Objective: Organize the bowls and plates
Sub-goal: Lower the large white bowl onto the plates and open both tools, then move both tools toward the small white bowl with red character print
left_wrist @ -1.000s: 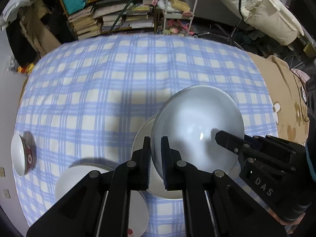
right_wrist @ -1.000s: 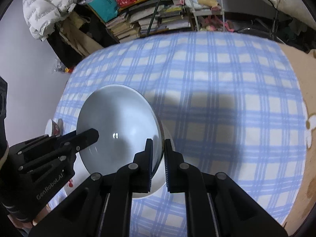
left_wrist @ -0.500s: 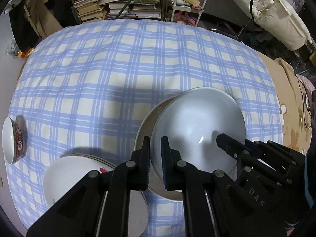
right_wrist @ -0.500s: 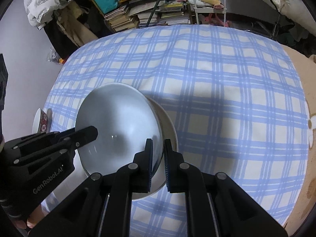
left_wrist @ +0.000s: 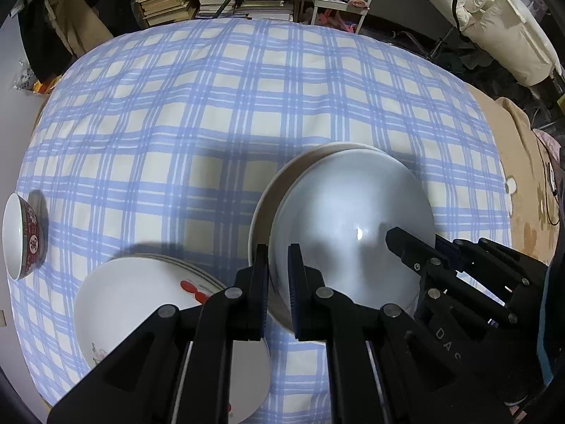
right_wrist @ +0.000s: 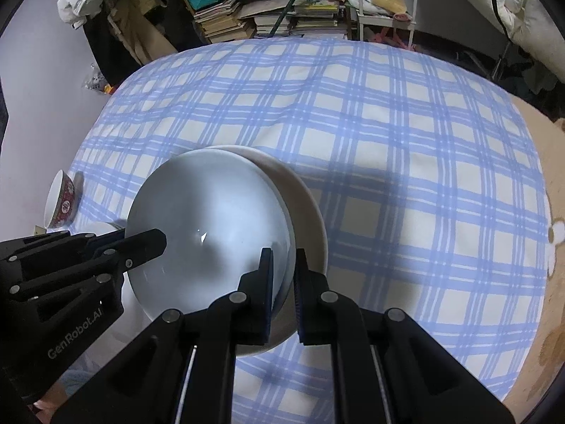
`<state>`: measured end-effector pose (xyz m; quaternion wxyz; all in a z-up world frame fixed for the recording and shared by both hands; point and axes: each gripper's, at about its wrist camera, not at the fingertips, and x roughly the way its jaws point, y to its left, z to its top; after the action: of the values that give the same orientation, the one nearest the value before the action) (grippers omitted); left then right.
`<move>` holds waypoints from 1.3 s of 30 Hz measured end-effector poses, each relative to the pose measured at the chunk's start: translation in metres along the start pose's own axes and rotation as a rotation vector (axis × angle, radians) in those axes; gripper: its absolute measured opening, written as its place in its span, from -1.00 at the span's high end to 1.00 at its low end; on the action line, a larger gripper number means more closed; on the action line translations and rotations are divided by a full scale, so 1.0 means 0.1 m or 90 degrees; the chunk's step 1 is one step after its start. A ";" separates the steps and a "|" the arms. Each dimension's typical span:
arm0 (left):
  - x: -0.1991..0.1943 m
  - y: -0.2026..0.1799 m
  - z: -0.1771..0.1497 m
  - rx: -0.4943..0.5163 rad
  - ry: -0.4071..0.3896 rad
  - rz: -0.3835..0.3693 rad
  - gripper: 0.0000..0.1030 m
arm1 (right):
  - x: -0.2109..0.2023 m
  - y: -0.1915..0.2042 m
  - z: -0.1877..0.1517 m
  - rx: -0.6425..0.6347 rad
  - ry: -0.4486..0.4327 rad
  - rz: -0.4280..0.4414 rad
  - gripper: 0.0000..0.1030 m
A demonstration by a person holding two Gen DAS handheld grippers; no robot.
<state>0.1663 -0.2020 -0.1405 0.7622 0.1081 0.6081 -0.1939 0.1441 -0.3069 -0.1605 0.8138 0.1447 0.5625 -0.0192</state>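
White bowl: big one, gripped on opposite rims by both grippers, sitting in/over a cream bowl on the checked cloth; can't tell if it's fully seated.
Left gripper: fingers nearly closed, pinching the white bowl's near-left rim between them.
Right gripper: same deal on the other side, fingers squeezed on the rim, one inside the bowl, one outside.
Cream bowl: its rim peeks out past the white one on the far side.
Plate stack: white plates with a red print, just left of the bowls.
Small red-patterned bowl: out at the cloth's left edge, well apart.
Tablecloth: blue and cream plaid.
Background: piles of books behind the table.
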 end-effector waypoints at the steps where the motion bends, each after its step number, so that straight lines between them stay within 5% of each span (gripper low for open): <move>1: 0.00 0.00 0.00 -0.001 -0.001 0.001 0.81 | 0.00 -0.01 0.00 0.002 -0.002 0.001 0.77; 13: -0.15 0.00 -0.03 0.018 -0.035 0.012 0.77 | -0.05 -0.05 0.04 0.012 -0.031 -0.001 0.76; 27: -0.53 0.54 -0.10 -0.043 -0.074 0.021 0.61 | -0.19 0.02 0.07 -0.012 -0.046 -0.007 0.72; 36: -0.77 1.19 -0.29 -0.084 -0.089 0.075 0.35 | -0.42 0.18 0.20 -0.023 -0.092 0.020 0.06; 39: -0.88 1.45 -0.35 -0.102 -0.102 0.099 0.05 | -0.47 0.34 0.27 -0.033 -0.106 0.026 -0.15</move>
<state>0.1809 -0.0426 -0.0743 0.8271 0.0779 0.5488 -0.0932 0.1581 -0.2872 -0.1006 0.8614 0.1332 0.4902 -0.0003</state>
